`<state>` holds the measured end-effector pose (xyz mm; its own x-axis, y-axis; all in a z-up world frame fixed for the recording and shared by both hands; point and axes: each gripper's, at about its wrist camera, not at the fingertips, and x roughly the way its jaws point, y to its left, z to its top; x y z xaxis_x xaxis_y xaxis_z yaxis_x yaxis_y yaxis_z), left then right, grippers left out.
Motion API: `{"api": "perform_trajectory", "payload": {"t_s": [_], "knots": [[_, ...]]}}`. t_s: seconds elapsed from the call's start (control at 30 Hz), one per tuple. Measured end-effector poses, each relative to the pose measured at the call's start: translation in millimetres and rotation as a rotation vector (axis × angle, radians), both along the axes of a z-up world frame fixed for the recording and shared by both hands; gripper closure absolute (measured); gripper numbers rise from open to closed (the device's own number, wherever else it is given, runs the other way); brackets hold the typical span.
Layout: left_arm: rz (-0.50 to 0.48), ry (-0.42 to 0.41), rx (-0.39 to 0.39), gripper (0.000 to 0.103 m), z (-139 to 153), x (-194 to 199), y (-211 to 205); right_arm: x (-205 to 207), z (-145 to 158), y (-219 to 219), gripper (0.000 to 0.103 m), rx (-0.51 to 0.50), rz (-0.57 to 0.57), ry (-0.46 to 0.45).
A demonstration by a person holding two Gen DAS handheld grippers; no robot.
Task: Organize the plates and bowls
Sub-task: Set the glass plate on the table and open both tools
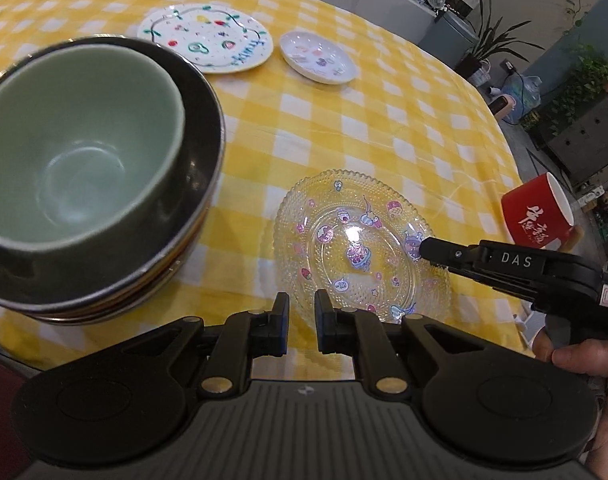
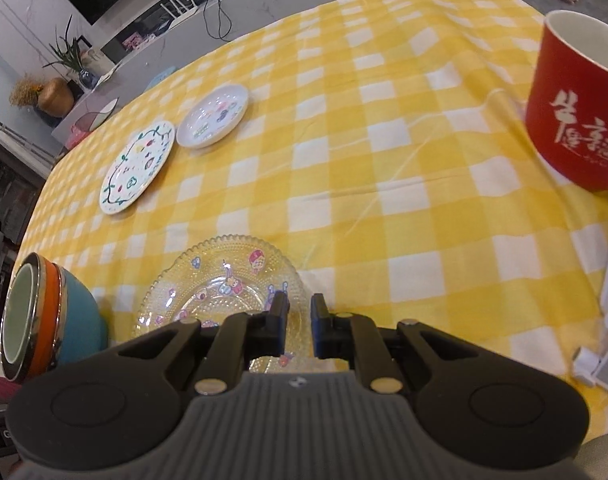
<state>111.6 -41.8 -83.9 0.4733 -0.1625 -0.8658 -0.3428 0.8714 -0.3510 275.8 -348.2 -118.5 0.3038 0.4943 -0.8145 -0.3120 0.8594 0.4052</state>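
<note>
From the left wrist, a yellow-and-white checked tablecloth (image 1: 343,120) covers the table, with potted plants (image 1: 583,80) and cabinets beyond its far edge. A green bowl (image 1: 76,140) sits nested in a dark bowl (image 1: 200,152) at left. The left gripper (image 1: 302,308) hangs with fingers slightly parted, pinching nothing, just short of the near rim of the clear glass plate (image 1: 359,244). The right gripper (image 1: 423,249) reaches over that plate's right rim; whether it pinches the rim cannot be told.

From the right wrist, marble walls and a red mug (image 2: 575,120) frame the cloth. The right gripper's fingers stand narrowly apart over the glass plate's right edge. A floral plate (image 2: 138,166) and small white dish (image 2: 212,116) lie well beyond.
</note>
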Motion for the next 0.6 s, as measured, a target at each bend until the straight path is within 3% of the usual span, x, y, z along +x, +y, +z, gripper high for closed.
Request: {"api": "perform_trajectory", "payload": {"t_s": [0.6], "knots": [[-0.052,0.031,0.087,0.085,-1,0,-12,0,-4,14,0.087,-0.026,0.005,-0.059]]}}
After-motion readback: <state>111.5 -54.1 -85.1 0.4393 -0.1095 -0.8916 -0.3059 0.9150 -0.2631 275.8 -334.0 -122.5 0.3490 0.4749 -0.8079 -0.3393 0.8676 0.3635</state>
